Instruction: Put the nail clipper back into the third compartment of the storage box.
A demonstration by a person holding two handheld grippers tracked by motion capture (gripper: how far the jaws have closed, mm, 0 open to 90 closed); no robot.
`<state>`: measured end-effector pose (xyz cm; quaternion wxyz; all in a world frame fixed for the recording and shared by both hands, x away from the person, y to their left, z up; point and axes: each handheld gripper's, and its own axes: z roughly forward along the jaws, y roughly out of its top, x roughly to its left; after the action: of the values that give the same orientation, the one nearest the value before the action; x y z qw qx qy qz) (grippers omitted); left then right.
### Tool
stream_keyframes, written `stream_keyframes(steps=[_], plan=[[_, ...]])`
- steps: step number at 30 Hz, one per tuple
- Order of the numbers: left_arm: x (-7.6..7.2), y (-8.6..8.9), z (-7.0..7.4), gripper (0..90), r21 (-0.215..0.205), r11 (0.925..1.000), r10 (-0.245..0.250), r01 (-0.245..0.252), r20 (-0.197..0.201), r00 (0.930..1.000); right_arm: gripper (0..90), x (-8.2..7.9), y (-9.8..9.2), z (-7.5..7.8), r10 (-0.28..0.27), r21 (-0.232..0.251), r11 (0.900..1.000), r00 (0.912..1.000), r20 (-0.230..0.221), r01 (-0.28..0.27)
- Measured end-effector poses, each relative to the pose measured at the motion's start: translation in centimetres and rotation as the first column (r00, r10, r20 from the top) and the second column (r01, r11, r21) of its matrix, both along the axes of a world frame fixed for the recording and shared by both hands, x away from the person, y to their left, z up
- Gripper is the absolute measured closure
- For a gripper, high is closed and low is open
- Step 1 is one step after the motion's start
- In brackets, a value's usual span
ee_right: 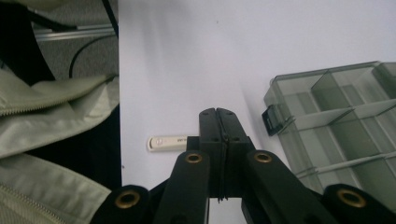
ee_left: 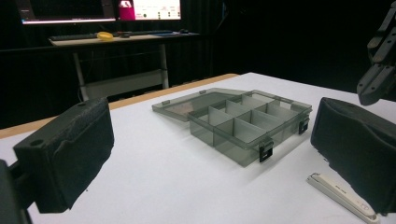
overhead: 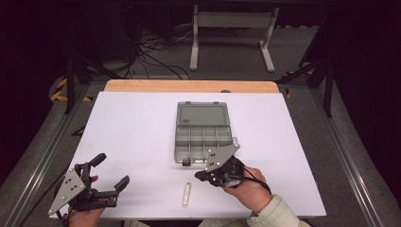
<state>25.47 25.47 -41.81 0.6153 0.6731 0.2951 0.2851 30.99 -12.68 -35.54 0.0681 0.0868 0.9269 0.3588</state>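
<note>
Two grippers: both held by a person at the near edge of the white table [overhead: 132, 123]; details per item below.
White stick: small flat white stick [overhead: 187, 194] lying on the table near the front edge, between the two grippers, just in front of the box; nothing holds it.
Right gripper: right gripper [overhead: 197, 176] has its jaws pressed together with nothing between them; in the right gripper view the joined tips [ee_right: 218, 122] sit above the table with one end of the stick [ee_right: 167, 143] just beside them, contact not discernible.
Left gripper: left gripper [overhead: 113, 171] has its jaws spread wide and empty, well apart from the stick, at the table's front left corner.
Compartment box: translucent grey compartment box [overhead: 203, 139] at the table centre, lid [overhead: 202, 115] folded back flat, dividers visible, black latches on the near wall.
Box contents: compartments appear bare.
</note>
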Motion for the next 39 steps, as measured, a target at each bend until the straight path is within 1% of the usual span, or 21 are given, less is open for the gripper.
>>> stream_keyframes(steps=[1, 4, 8, 11, 14, 20, 24, 27, 30, 33, 35, 36, 39], plan=[[0.0, 0.0, 0.0, 0.3, 0.0, 1.0, 0.001, -0.001, 0.001, 1.0, 90.0, 0.0, 0.1, -0.1, 0.006, -0.02, 1.0, 1.0, -0.002, -0.006], [0.0, -0.1, 0.0, 0.3, 0.004, 1.0, -0.003, 0.003, 0.0, 1.0, 90.0, 0.1, 0.3, -0.4, 0.015, -0.06, 0.998, 0.9997, -0.02, -0.017], [0.0, -0.1, 0.0, 0.3, 0.004, 1.0, -0.003, 0.003, 0.005, 1.0, 90.0, 0.2, 0.6, -0.8, 0.019, -0.122, 0.992, 0.9986, -0.049, -0.025], [0.0, -0.1, 0.0, 0.3, 0.005, 1.0, -0.002, 0.002, 0.001, 1.0, 90.0, 0.2, 0.8, -1.0, 0.02, -0.151, 0.988, 0.9975, -0.068, -0.03], [0.0, -0.1, 0.0, 0.3, 0.006, 1.0, -0.004, 0.004, 0.001, 1.0, 90.0, 0.2, 1.0, -1.4, 0.024, -0.184, 0.982, 0.9969, -0.074, -0.037], [0.1, -0.1, -0.1, 0.3, 0.004, 1.0, -0.004, 0.004, -0.002, 1.0, 90.0, 0.2, 1.2, -2.1, 0.044, -0.202, 0.977, 0.9949, -0.09, -0.062], [0.1, -0.1, -0.1, 0.3, 0.005, 1.0, -0.005, 0.005, -0.006, 1.0, 90.0, 0.1, 1.1, -2.1, 0.048, -0.19, 0.98, 0.995, -0.088, -0.064], [0.1, -0.1, -0.1, 0.3, 0.005, 1.0, -0.005, 0.005, -0.001, 1.0, 90.0, 0.1, 1.1, -2.3, 0.052, -0.176, 0.982, 0.995, -0.085, -0.067], [0.1, -0.1, -0.1, 0.3, 0.006, 1.0, -0.005, 0.005, -0.001, 1.0, 90.0, 0.0, 1.2, -2.9, 0.061, -0.154, 0.985, 0.9941, -0.09, -0.074], [0.0, -0.1, -0.1, 0.3, 0.005, 1.0, -0.005, 0.005, -0.002, 1.0, 90.0, -0.1, 1.5, -3.7, 0.075, -0.148, 0.985, 0.9917, -0.104, -0.09], [0.1, -0.1, -0.1, 0.3, 0.004, 1.0, -0.005, 0.005, -0.002, 1.0, 90.0, -0.1, 1.8, -4.2, 0.08, -0.157, 0.983, 0.9894, -0.121, -0.099], [0.1, -0.1, -0.1, 0.3, 0.005, 1.0, -0.005, 0.005, -0.001, 1.0, 90.0, -0.1, 1.9, -4.4, 0.09, -0.156, 0.982, 0.9892, -0.116, -0.107], [0.1, -0.1, -0.1, 0.3, 0.004, 1.0, -0.005, 0.005, -0.002, 1.0, 90.0, -0.3, 2.3, -5.0, 0.098, -0.163, 0.979, 0.9857, -0.137, -0.12]])
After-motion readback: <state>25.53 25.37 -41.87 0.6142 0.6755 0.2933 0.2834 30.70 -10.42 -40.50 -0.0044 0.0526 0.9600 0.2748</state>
